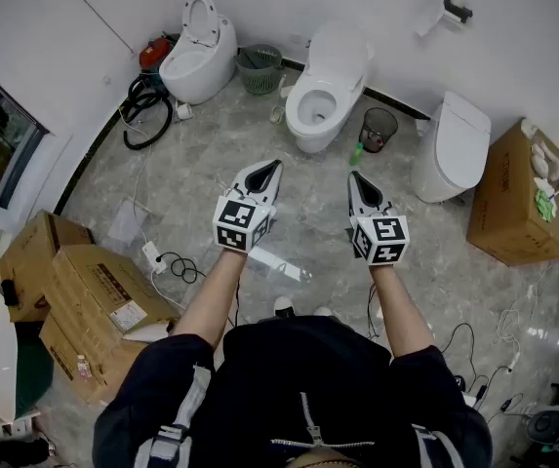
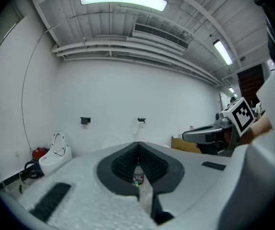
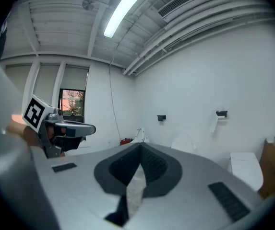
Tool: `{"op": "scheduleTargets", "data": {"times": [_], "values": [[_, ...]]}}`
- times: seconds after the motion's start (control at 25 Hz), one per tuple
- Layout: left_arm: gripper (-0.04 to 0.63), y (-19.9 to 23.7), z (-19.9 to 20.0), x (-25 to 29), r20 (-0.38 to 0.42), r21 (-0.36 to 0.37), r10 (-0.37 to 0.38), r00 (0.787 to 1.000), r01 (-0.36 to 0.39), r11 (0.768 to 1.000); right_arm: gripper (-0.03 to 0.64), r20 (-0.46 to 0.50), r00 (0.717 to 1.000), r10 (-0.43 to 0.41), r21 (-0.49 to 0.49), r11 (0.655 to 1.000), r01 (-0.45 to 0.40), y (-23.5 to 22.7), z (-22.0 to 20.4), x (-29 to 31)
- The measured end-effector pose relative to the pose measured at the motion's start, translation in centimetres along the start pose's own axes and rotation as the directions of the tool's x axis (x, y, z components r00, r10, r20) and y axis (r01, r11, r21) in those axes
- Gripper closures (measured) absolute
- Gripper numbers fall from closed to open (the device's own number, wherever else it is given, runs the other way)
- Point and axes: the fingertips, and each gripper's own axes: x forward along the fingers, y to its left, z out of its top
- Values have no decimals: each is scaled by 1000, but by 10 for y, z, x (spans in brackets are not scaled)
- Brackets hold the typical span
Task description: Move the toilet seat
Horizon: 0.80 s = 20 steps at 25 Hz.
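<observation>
Left claw point(image 1: 273, 167) and right claw point(image 1: 354, 176) are both closed and empty, well short of the middle toilet point(image 1: 342, 61). Its seat point(image 1: 297, 117) apparently lies down on the bowl. Judged rigid, smooth, hinged plastic, best lifted at the front edge.

Grey marbled floor point(image 1: 211, 169): open toilet point(image 1: 199, 61) at eleven o'clock, middle toilet point(image 1: 323, 96) at twelve, closed toilet point(image 1: 452, 149) at two. Cardboard boxes point(image 1: 94, 300) at eight, carton point(image 1: 513, 203) at three, and possibly a power strip point(image 1: 152, 254) at nine.
</observation>
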Motion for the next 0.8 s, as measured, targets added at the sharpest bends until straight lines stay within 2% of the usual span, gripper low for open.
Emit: {"op": "scheduleTargets", "data": {"times": [0.24, 0.4, 0.56, 0.8], "values": [[591, 7, -3, -4, 9, -5, 6, 1000, -6, 1000, 614, 51, 998, 46, -31, 999, -45, 16, 2, 1], [591, 13, -8, -12, 17, -3, 6, 1000, -6, 1000, 614, 43, 998, 39, -12, 999, -38, 23, -2, 6], [591, 29, -10, -16, 44, 5, 42, 998, -42, 999, 614, 20, 999, 46, -45, 998, -45, 35, -9, 17], [591, 40, -15, -7, 30, -9, 21, 999, -21, 1000, 626, 20, 1000, 14, -55, 998, -12, 31, -11, 30]]}}
